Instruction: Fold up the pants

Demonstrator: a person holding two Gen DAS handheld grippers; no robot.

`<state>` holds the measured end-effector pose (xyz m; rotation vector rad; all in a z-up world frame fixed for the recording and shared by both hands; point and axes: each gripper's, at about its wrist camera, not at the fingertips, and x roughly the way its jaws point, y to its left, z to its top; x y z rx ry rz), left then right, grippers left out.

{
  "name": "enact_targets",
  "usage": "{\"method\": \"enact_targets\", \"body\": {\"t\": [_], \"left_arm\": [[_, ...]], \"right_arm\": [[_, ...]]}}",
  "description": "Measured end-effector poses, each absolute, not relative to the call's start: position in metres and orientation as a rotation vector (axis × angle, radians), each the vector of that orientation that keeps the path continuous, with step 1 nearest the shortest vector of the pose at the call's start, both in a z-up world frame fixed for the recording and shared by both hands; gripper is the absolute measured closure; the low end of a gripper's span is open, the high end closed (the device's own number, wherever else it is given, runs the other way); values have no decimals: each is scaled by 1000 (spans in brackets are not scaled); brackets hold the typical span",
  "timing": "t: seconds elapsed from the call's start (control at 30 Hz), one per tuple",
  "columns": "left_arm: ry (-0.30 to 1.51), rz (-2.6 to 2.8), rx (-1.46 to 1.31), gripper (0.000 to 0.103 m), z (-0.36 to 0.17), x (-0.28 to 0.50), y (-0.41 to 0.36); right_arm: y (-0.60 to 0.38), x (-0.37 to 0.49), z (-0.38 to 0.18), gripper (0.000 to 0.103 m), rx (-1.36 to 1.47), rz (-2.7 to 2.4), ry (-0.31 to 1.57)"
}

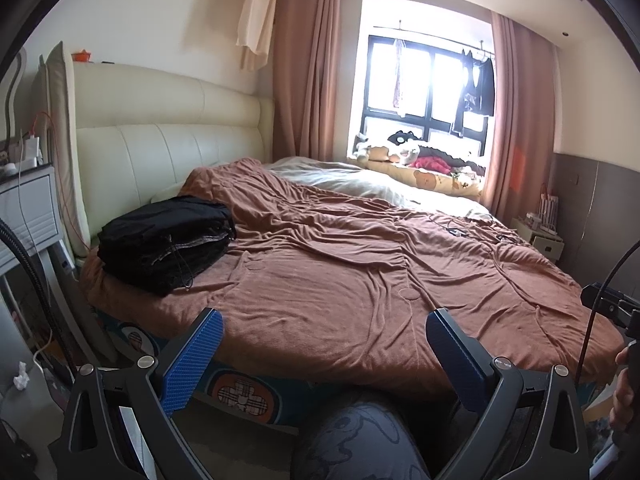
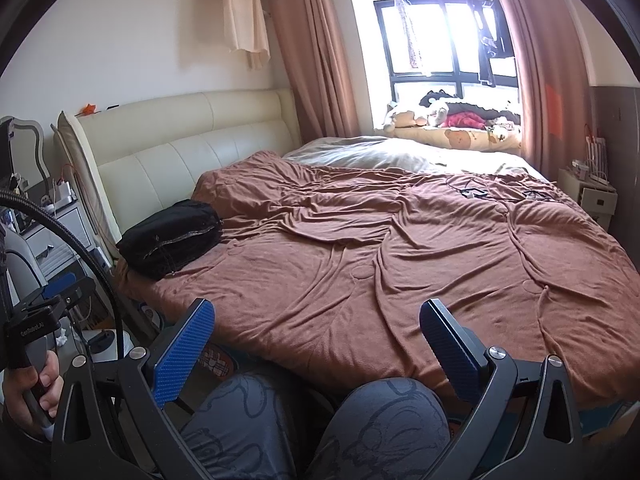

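Both claws spread apart, empty: left claw, right claw. Black pants stacked at ten o'clock on the brown blanket. Likely trouble: snagging blanket, toppling stack.

I see a rumpled brown blanket covering the bed — cream headboard behind, pink curtains framing the window.

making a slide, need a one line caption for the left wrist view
Open left tool held back from the bed, a stack of folded dark pants resting on the brown blanket near the headboard.
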<state>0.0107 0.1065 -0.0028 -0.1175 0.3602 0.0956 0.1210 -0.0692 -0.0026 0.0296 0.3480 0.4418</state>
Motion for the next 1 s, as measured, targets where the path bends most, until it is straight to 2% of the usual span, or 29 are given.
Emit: {"method": "enact_targets", "body": {"t": [1.0], "left_arm": [[345, 86, -121, 1, 3, -9, 106]], "right_arm": [[-68, 109, 3, 0, 32, 448, 350]]}}
